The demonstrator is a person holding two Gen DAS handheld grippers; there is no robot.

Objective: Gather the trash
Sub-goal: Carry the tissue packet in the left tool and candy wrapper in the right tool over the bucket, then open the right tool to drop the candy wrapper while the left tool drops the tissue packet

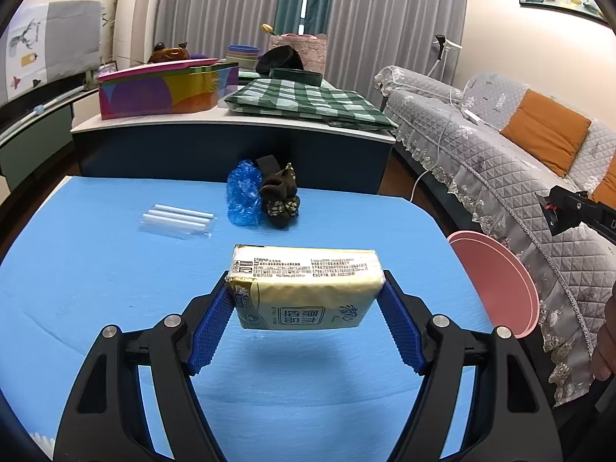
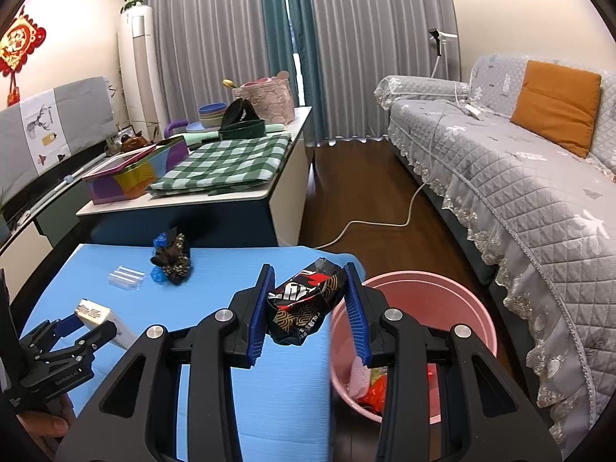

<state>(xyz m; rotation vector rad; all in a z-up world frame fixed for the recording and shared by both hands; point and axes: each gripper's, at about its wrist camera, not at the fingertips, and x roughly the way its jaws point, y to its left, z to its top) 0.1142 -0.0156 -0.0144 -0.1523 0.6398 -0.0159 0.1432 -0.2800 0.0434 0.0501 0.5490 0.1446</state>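
Left gripper clamps yellow plastic tissue pack above blue foam table. Right gripper pinches crumpled black-red snack wrapper, seemingly at table edge beside pink plastic bin.

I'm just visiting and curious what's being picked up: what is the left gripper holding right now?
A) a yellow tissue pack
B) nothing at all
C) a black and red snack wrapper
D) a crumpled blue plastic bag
A. The left gripper is shut on the yellow tissue pack, lifted above the blue table; the black and red snack wrapper is in the right gripper.
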